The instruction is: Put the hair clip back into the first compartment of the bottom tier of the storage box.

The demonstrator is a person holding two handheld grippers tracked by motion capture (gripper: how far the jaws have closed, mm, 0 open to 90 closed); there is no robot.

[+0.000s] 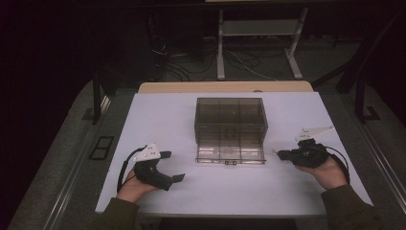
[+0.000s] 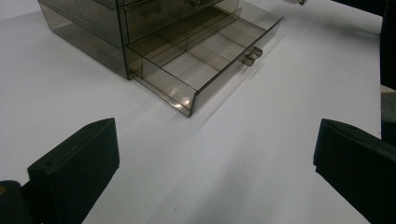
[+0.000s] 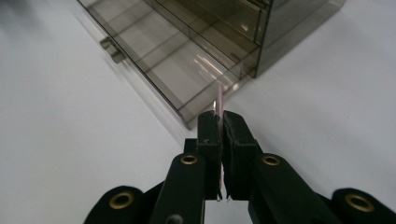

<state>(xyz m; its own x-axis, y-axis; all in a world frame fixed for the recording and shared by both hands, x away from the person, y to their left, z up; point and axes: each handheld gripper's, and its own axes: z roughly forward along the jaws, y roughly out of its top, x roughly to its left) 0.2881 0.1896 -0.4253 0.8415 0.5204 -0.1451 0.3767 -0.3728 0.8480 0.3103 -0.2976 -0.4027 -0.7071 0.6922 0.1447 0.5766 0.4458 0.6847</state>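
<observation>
Overhead, a smoky clear drawer box [image 1: 230, 120] sits mid-table on the white table [image 1: 158, 120], its bottom drawer [image 1: 230, 154] pulled out toward the person. The left gripper [image 1: 175, 166] rests on the table at the near left, well apart from the box, with its jaws spread wide and nothing between them. The right gripper [image 1: 279, 154] lies just right of the drawer's front corner, and a small pale tip pokes out of its nose toward the drawer.

Along the left gripper's jaws, the open drawer [image 2: 205, 60] shows bare compartments split by dividers, with a small handle [image 2: 251, 55] on its front wall. Nothing lies inside that I can make out.

Along the right gripper's jaws, the pads are pinched tight on a thin pinkish strip [image 3: 219, 103], possibly a card or flat stick; edge-on, it is hard to tell which. It stands upright, pointing at the near corner of the drawer [image 3: 187, 60], close to the wall but not yet over it.

So the drawer is open and the strip is picked up. What seems left is carrying it over the wall, dropping it into a compartment, and probably pushing the drawer shut.
</observation>
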